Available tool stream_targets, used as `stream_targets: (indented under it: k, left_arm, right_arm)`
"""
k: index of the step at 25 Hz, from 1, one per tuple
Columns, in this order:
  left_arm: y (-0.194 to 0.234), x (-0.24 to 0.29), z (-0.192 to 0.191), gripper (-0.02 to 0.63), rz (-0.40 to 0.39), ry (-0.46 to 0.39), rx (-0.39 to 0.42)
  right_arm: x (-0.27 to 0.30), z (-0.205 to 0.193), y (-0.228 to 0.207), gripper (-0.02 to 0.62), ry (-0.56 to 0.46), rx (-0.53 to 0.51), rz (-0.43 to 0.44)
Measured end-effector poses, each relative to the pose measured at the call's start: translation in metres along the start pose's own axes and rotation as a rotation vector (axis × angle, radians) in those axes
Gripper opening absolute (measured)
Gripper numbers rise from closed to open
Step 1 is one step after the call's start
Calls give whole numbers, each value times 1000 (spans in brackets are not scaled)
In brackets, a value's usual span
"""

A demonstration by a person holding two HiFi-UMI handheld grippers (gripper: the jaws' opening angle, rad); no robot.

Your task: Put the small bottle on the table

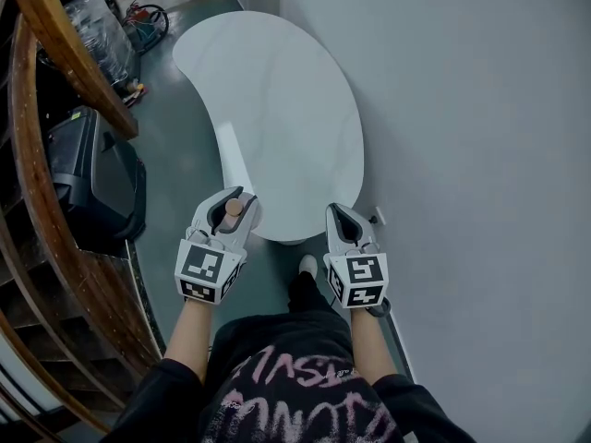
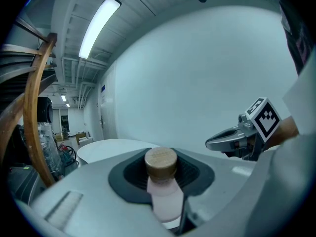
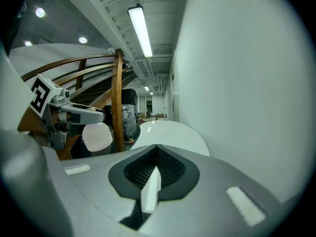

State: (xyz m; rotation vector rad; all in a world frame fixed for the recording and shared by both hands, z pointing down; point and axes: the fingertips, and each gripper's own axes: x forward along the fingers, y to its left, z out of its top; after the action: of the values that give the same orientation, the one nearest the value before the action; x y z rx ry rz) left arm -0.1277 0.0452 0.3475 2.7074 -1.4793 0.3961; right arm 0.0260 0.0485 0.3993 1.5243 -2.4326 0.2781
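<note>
A small pale pink bottle (image 1: 234, 209) with a wooden cap is clamped upright in my left gripper (image 1: 231, 203), held just over the near edge of the white kidney-shaped table (image 1: 277, 100). In the left gripper view the bottle (image 2: 164, 191) fills the jaws, cap up, with the table (image 2: 111, 147) beyond. My right gripper (image 1: 343, 218) hangs beside it near the table's near end, shut on nothing. The right gripper view shows its jaws (image 3: 155, 174) pressed together, and the bottle's round base (image 3: 97, 137) under the left gripper (image 3: 74, 113).
A curved wooden stair handrail (image 1: 65, 53) runs along the left. A black box (image 1: 92, 169) stands on the floor beside it. A plain wall (image 1: 480, 109) borders the table's right side. Clutter (image 1: 138, 21) lies at the far end. The person's shoe (image 1: 307, 266) is below the table edge.
</note>
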Motion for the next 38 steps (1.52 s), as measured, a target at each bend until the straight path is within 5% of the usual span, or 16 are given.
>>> stream_targets:
  k: [38]
  left_arm:
    - [37,105,9,109,34,66,-10]
  right_arm:
    - [95,12,-73,9,50,24,69]
